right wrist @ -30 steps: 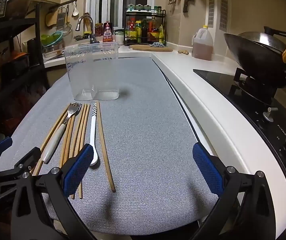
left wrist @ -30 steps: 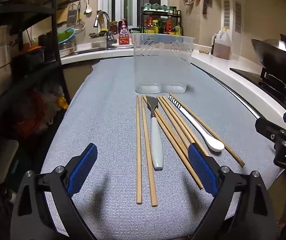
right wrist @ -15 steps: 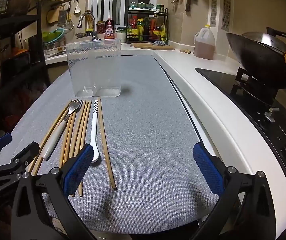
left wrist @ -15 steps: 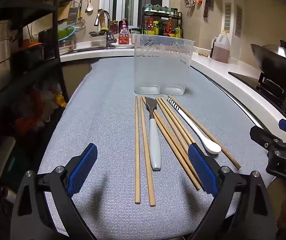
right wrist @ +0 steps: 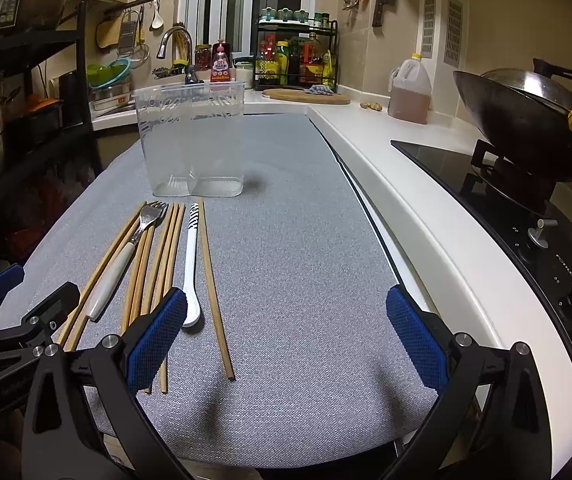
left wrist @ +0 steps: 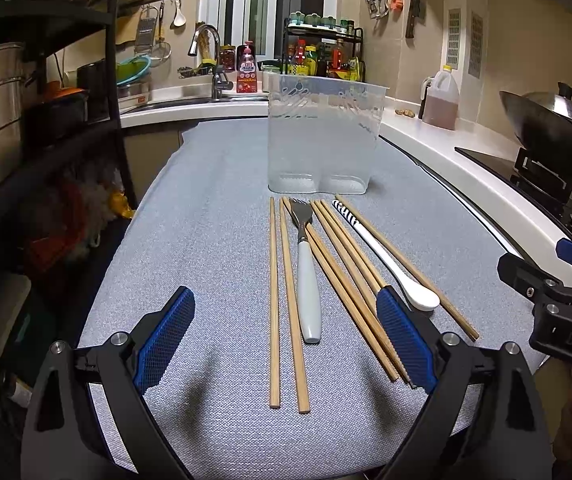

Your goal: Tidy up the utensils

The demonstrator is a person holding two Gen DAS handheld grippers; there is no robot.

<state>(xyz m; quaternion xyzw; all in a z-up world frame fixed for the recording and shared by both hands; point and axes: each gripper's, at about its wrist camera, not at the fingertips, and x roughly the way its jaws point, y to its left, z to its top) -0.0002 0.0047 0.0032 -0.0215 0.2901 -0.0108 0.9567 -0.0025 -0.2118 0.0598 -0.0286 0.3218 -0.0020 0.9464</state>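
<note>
Several wooden chopsticks [left wrist: 274, 300] lie side by side on the grey mat [left wrist: 206, 220], pointing at a clear plastic utensil holder [left wrist: 324, 136] that stands empty behind them. Among them lie a fork with a white handle [left wrist: 309, 276] and a white spoon with a striped end [left wrist: 390, 260]. My left gripper [left wrist: 284, 344] hovers open over the near ends of the chopsticks and fork. In the right wrist view the chopsticks [right wrist: 210, 280], fork [right wrist: 118, 264], spoon [right wrist: 191, 260] and holder [right wrist: 192, 140] sit left of my open right gripper [right wrist: 286, 340], which holds nothing.
A white counter [right wrist: 406, 200] runs along the mat's right edge, with a stove and a dark wok [right wrist: 526, 120] beyond it. An oil jug [right wrist: 410, 92] and a spice rack [right wrist: 298, 60] stand at the back. A black shelf [left wrist: 26, 120] borders the left.
Both grippers have drawn back and slightly up, so the utensils sit a little farther away. Nothing on the mat has moved and both grippers stay open.
</note>
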